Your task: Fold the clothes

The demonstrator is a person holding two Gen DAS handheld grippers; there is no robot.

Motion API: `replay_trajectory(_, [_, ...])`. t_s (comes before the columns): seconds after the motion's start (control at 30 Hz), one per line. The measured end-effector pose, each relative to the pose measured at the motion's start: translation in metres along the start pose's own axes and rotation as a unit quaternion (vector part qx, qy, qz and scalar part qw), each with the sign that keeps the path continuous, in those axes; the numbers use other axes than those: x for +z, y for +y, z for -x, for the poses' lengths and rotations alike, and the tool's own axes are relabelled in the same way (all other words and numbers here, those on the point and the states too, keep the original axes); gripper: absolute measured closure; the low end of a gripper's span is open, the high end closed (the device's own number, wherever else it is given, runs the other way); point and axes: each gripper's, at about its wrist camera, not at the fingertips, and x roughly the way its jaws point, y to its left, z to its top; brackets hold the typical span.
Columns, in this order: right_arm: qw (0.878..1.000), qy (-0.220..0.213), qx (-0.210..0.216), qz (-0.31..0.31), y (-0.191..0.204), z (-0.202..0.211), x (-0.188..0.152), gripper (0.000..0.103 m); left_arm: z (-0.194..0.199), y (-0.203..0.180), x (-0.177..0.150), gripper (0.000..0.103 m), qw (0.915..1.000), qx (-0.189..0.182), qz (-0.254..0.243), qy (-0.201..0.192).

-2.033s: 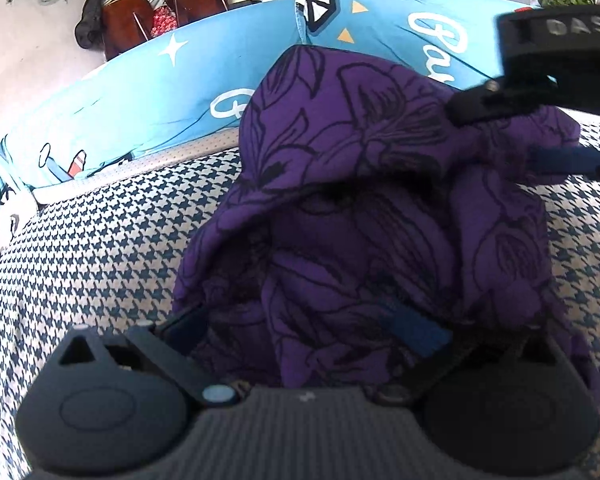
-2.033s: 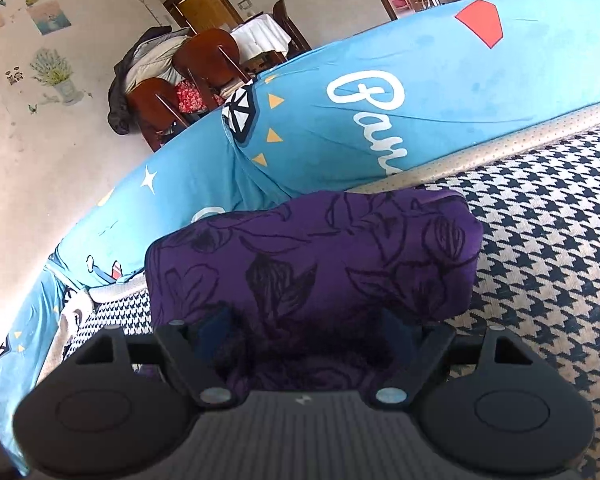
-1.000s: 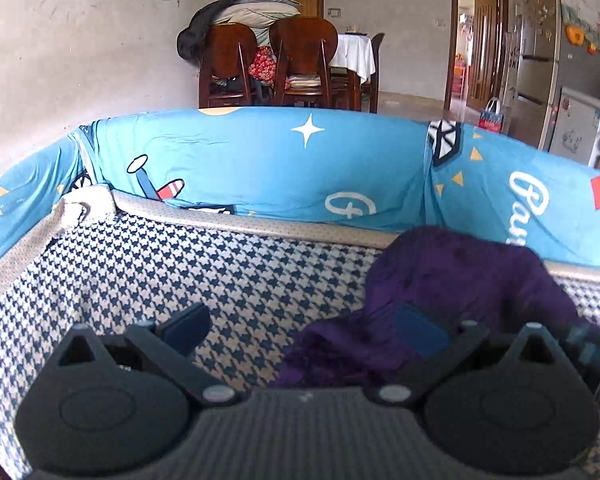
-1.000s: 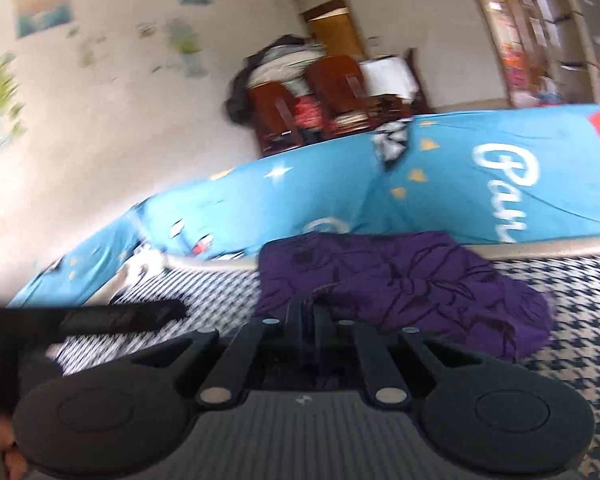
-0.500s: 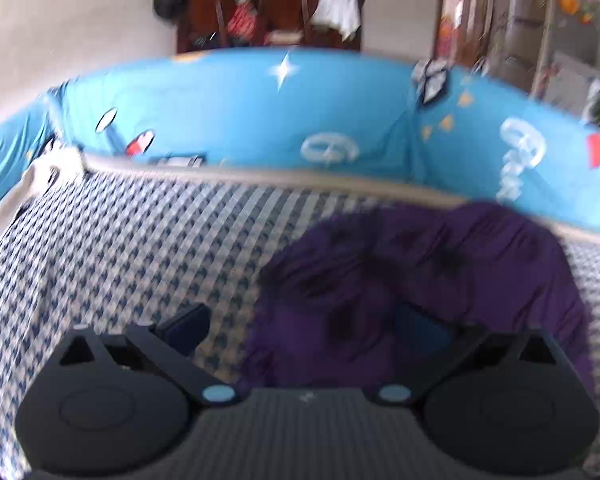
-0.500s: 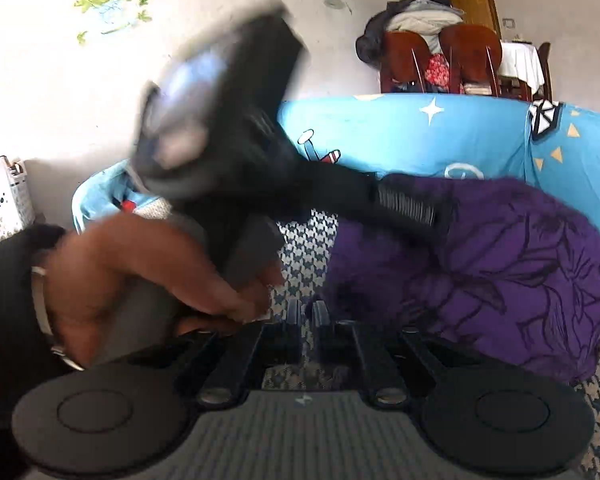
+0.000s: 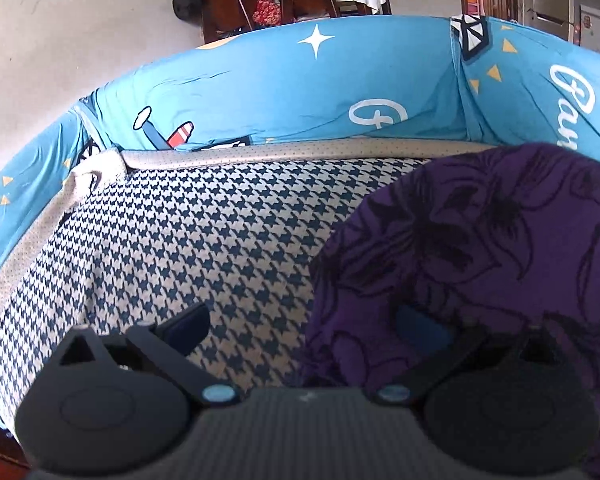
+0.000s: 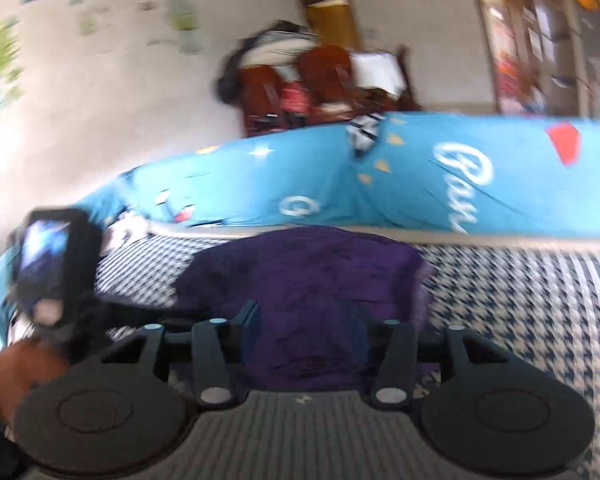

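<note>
From the left wrist, the purple garment (image 7: 480,264) lies bunched on the checked cushion (image 7: 204,240) against the blue backrest (image 7: 284,92). The left gripper (image 7: 308,320) stands wide open astride its edge, holding nothing, placed to pinch.

From the right wrist, the right gripper (image 8: 306,320) has just been opening, cloth lying between its jaws unpinched, likely ready to take a fresh hold.

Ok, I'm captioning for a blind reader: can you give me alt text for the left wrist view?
A purple garment with black floral outlines lies bunched on a blue-and-white houndstooth cushion, filling the right of the view. The open left gripper hovers over its left edge. Blue patterned cushions line the back.
</note>
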Motion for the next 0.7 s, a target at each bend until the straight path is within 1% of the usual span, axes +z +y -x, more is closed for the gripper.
replay_trajectory(0.07, [0.999, 0.008, -0.014, -0.042, -0.014, -0.008, 0.002, 0.044, -0.001, 0.001, -0.001, 0.0, 1.0, -0.002, -0.002, 0.002])
replay_trajectory(0.17, [0.995, 0.023, -0.016, -0.093, -0.026, -0.017, 0.0, 0.034, -0.003, 0.002, -0.003, 0.0, 1.0, -0.006, -0.002, 0.006])
replay_trajectory(0.27, [0.99, 0.043, 0.013, -0.132, -0.031, -0.025, -0.007, 0.032, -0.001, 0.003, -0.003, 0.0, 0.9999, -0.009, -0.003, 0.005])
replay_trajectory(0.37, [0.99, 0.049, 0.024, -0.129, -0.025, -0.032, -0.01, 0.033, 0.005, 0.005, -0.001, 0.0, 0.9999, -0.012, 0.0, -0.001])
replay_trajectory(0.4, [0.99, 0.05, 0.026, -0.126, -0.022, -0.034, -0.012, 0.034, 0.008, 0.007, 0.001, 0.0, 0.9999, -0.014, 0.003, -0.004])
replay_trajectory(0.47, [0.994, 0.041, 0.023, -0.103, -0.012, -0.033, -0.013, 0.05, 0.016, 0.01, 0.004, 0.0, 0.9996, -0.023, 0.01, -0.015])
replay_trajectory(0.5, [0.995, 0.034, 0.02, -0.088, -0.006, -0.031, -0.014, 0.053, 0.02, 0.012, 0.006, 0.0, 0.9993, -0.026, 0.014, -0.023])
replay_trajectory(0.57, [0.998, 0.018, 0.016, -0.061, 0.005, -0.027, -0.014, 0.068, 0.029, 0.016, 0.009, 0.0, 0.9987, -0.029, 0.02, -0.036])
replay_trajectory(0.6, [0.998, 0.012, 0.019, -0.052, 0.009, -0.025, -0.014, 0.071, 0.032, 0.018, 0.011, 0.0, 0.9985, -0.031, 0.022, -0.04])
replay_trajectory(0.67, [0.999, -0.001, 0.03, -0.034, 0.018, -0.023, -0.013, 0.082, 0.039, 0.024, 0.015, 0.0, 0.9975, -0.04, 0.033, -0.048])
replay_trajectory(0.7, [0.999, -0.007, 0.036, -0.025, 0.022, -0.022, -0.013, 0.084, 0.042, 0.028, 0.016, 0.0, 0.9965, -0.048, 0.041, -0.053])
